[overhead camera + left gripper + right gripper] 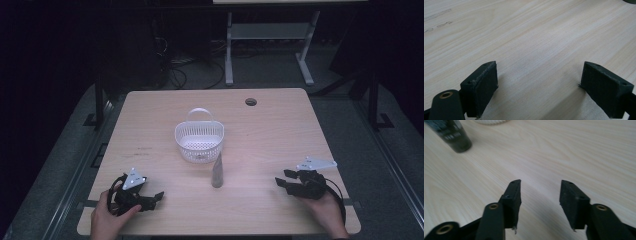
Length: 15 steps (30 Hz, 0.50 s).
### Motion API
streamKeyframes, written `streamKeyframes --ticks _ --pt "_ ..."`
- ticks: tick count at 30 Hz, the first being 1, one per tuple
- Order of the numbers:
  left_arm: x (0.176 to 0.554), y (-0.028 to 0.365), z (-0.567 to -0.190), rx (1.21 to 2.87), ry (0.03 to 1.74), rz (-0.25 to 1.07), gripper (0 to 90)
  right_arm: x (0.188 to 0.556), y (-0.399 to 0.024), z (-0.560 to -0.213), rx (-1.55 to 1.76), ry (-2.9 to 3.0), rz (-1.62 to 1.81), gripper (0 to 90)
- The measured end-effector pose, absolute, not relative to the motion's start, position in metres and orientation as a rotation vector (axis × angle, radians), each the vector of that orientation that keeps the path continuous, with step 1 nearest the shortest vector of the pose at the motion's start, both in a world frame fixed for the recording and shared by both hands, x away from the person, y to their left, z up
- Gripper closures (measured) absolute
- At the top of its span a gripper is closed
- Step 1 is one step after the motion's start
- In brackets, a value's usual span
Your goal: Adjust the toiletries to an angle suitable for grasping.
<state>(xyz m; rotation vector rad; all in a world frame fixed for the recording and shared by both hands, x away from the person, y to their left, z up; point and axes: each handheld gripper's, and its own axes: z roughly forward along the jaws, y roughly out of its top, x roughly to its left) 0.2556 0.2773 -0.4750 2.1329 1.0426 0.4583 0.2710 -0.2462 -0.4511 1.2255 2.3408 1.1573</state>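
Note:
A dark grey tube (217, 171) stands upright on its cap in the middle of the wooden table (270, 130), just in front of a white perforated basket (199, 139) with its handle raised. The tube's lower end (452, 135) appears at the top left of the right gripper view. Near the front left corner a hand holds my left gripper (154, 199), its jaws apart and empty over bare wood (539, 82). At the front right the other hand holds my right gripper (282, 179), jaws partly apart with nothing between them (540, 192), pointing toward the tube.
A round cable hole (251, 102) is in the table's far right part. Beyond the table a white desk frame (270, 45) and cables lie on the dark floor. Wide bare wood stretches between the two grippers and the tube.

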Motion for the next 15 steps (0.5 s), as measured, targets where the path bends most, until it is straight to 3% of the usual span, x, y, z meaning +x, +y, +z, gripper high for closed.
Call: streamKeyframes --ticks 1,5,15 --pt "0.256 0.277 -0.475 2.134 1.041 0.459 12.9 0.271 -0.244 -0.446 1.210 2.330 1.201 61.1" --pt "0.256 0.277 -0.475 2.134 1.042 0.459 12.9 0.272 -0.243 -0.441 1.192 2.327 1.246 66.5" --pt "0.256 0.277 -0.475 2.132 1.045 0.459 12.9 0.272 -0.236 -0.428 1.105 2.366 1.341 89.5"
